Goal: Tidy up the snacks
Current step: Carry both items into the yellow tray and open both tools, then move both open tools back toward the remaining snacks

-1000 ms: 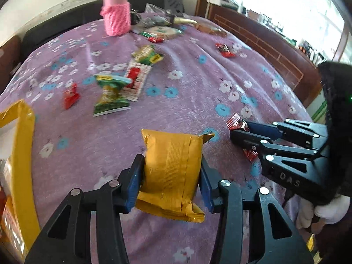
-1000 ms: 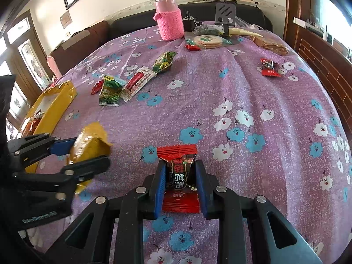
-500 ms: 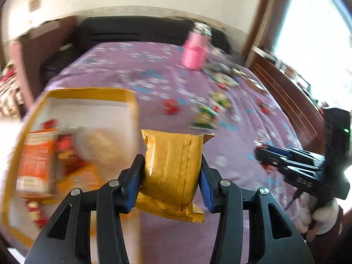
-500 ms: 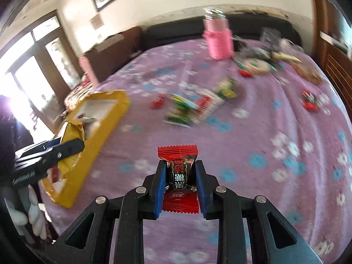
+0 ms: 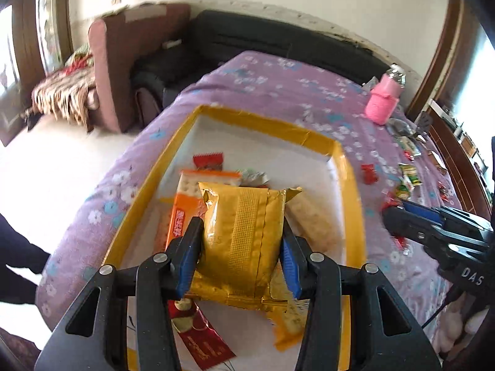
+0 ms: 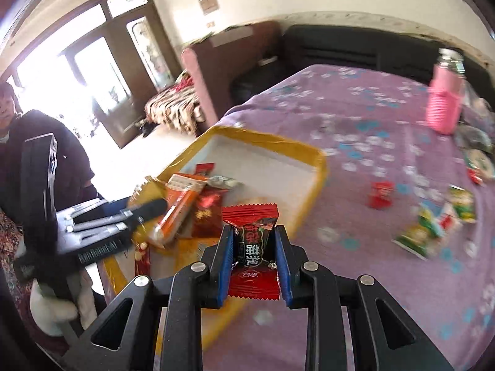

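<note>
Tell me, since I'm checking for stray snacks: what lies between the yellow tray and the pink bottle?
Only bare floral purple cloth between the yellow tray and pink bottle, as the left wrist view shows.

Gold foil snack pack [image 5: 243, 241] upright over the yellow-rimmed box [image 5: 348, 185] of orange and red packets, red candy [image 6: 252, 247] upright near its rim, green and red snacks [image 6: 433, 225] scattered on the purple floral table [image 6: 355, 160].

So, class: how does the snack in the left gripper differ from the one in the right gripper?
The gold packet is plain, wide and puffy; the red candy is small with black printing. The packet hangs over the yellow box; the candy sits at its edge. Both are clamped.
</note>
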### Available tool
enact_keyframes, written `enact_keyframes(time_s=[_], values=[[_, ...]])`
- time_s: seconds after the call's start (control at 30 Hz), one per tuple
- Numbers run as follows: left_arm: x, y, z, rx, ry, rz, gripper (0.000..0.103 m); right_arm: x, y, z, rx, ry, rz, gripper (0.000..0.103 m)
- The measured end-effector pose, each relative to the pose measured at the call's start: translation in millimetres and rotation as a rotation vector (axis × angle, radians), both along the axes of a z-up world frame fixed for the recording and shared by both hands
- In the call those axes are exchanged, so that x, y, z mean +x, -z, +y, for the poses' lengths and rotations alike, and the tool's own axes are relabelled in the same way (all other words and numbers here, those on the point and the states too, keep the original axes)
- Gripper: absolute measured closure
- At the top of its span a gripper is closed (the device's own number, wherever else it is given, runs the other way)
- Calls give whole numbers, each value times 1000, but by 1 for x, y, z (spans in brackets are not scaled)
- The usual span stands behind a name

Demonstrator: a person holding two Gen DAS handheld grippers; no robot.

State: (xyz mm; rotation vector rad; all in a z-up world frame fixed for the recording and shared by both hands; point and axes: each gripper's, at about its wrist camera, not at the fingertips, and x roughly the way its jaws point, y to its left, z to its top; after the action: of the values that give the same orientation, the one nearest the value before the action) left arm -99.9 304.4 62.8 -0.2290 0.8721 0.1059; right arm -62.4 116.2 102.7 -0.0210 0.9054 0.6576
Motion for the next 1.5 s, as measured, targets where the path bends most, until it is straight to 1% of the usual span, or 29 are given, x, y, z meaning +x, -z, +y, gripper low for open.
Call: enact_keyframes(time_s=[0.1,0.17,0.3,0.37,0.4,0.53,0.6,0.63,0.67,0.7,0.77,0.8,0.83,0.87,0.97,1.07,1.13,1.23,1.33,1.5], values=[[8,14,3,-22,0,24,58,15,17,30,-17,-19,34,77],[8,14,1,-13,-2,14,58,23,27,43,-38,-23,45,77],[11,13,-1,-21,9,10,57,37,48,60,-72,-21,72,77],[12,13,-3,-22,16,7,54,40,55,63,-82,-17,79,77],[12,13,-3,-22,17,4,53,42,58,65,-81,-19,80,74],[10,11,-2,-43,11,-4,51,44,58,61,-58,-12,72,72],[5,8,-3,-44,0,-10,51,41,55,57,-43,-9,61,67],[4,6,-5,-38,-5,-14,51,39,52,54,-35,-5,53,66],[0,3,-7,-26,-14,-23,51,36,48,51,-24,1,41,66],[-4,-2,-10,-3,-32,-32,48,34,45,48,-15,4,33,65],[-13,-10,-15,59,-76,-53,39,27,38,39,8,17,15,63],[-19,-16,-19,100,-106,-70,29,22,34,33,23,25,6,61],[-26,-21,-23,136,-132,-87,22,18,31,28,34,31,0,61],[-32,-26,-28,170,-154,-105,20,13,28,22,47,38,-6,61],[-45,-34,-41,244,-172,-138,20,-2,22,5,81,58,-21,59],[-52,-38,-52,278,-176,-148,20,-16,18,-11,97,81,-41,53],[-55,-39,-61,310,-173,-142,20,-25,17,-19,102,90,-47,52],[-57,-40,-71,329,-160,-134,20,-35,17,-28,106,92,-51,52],[-58,-40,-79,326,-146,-127,20,-43,16,-33,101,94,-67,52],[-59,-40,-86,325,-133,-112,20,-50,13,-43,113,105,-70,48]])
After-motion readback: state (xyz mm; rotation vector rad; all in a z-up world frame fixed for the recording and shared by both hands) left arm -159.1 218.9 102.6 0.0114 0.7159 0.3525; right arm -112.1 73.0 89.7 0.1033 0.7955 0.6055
